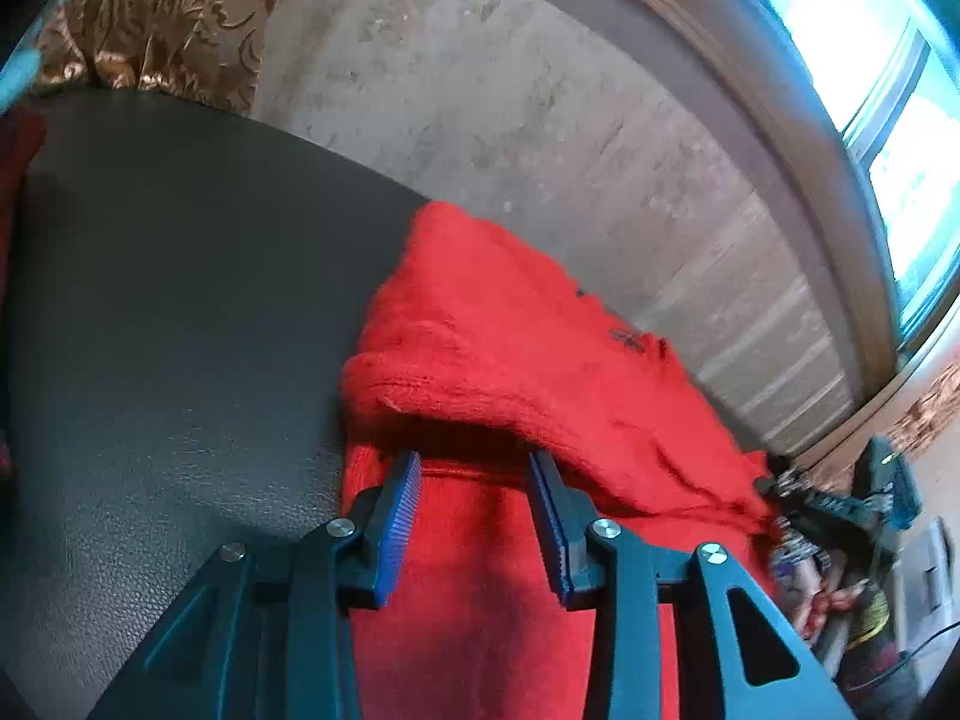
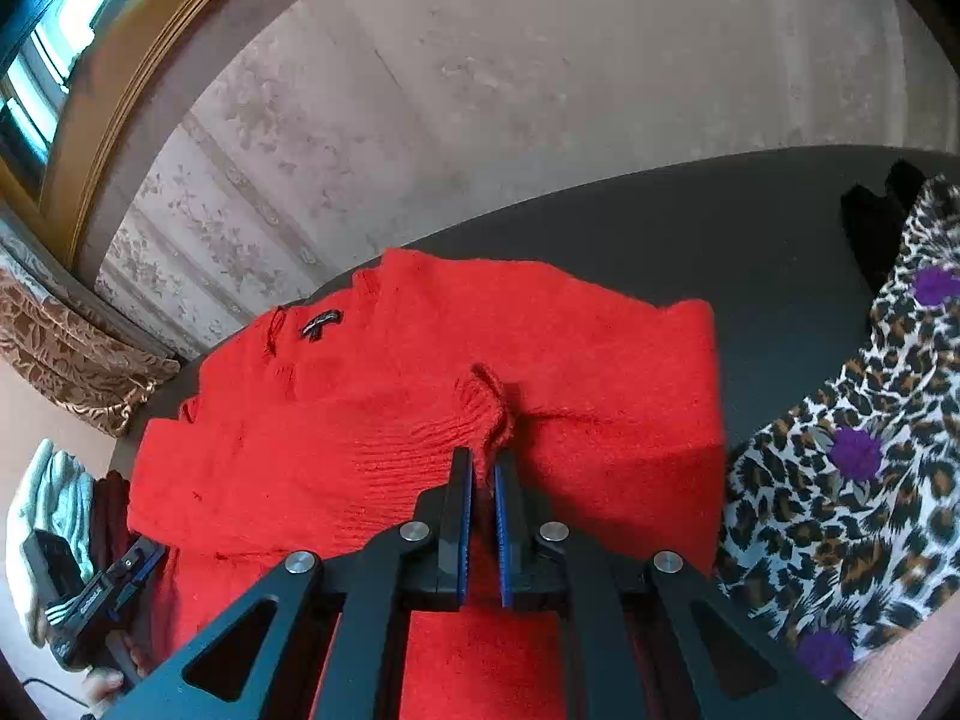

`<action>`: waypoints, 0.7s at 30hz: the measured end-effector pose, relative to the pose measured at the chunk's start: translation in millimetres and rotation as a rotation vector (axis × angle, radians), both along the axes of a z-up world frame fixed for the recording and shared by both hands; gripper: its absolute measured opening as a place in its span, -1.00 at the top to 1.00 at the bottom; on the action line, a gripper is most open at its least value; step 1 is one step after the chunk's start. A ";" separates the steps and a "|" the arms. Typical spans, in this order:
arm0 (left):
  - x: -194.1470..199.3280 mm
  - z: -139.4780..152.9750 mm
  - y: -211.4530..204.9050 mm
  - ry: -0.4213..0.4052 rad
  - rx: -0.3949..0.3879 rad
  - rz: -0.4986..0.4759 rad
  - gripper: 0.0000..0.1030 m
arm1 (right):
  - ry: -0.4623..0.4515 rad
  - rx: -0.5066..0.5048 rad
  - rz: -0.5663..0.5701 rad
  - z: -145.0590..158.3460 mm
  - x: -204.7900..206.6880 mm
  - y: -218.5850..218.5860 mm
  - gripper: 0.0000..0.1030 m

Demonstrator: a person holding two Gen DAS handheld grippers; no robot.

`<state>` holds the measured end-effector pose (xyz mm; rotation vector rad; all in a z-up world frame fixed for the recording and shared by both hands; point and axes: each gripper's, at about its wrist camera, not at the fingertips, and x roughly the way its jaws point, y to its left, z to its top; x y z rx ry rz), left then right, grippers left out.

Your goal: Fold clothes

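Nearest your lens in the left wrist view, your left gripper (image 1: 474, 474) stood with its blue-padded fingers (image 1: 399, 525) apart, and the pads pressed on nothing. The red sweater (image 1: 510, 348) lay flat beneath them and ran on between them, with a thick folded edge humped up just beyond the fingertips. To the left of those fingers the dark counter (image 1: 168, 312) was bare. Off to the right of them, near the sweater's far end, your other tool showed small and blurred.

In the right wrist view your right gripper (image 2: 483, 462) had its fingers (image 2: 459, 516) together, clamped on a pinch of the sweater (image 2: 372, 408); a ribbed tuft of red knit bunched up right at the fingertips and red showed in the narrow slot between the pads. Beyond the fingers the sweater spread across the counter (image 2: 720, 222), folded over itself, with a small dark label (image 2: 321, 323) on its far left part. To the right of the fingers a leopard-print cloth (image 2: 852, 438) with purple spots lay just beside the sweater's edge, and a black garment (image 2: 870, 228) sat behind it. Far to the left of the fingers your left tool (image 2: 96, 600) rested at the sweater's near corner, with a pale cloth (image 2: 48, 492) beside it. A patterned wall (image 2: 480, 90) stood behind the counter.
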<state>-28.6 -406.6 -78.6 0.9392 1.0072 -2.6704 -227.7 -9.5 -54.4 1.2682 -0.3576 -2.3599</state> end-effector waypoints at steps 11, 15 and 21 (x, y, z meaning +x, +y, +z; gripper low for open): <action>-6.4 1.9 -14.3 0.111 0.189 0.067 0.11 | 0.075 0.020 -0.050 33.4 -2.3 19.1 0.86; -11.8 -8.6 -18.5 0.064 0.209 0.099 0.11 | 0.004 0.017 -0.065 12.3 -5.3 31.4 0.86; -16.9 -2.3 -11.9 0.055 0.131 0.117 0.28 | -0.022 -0.001 -0.101 -5.1 -3.4 39.4 0.86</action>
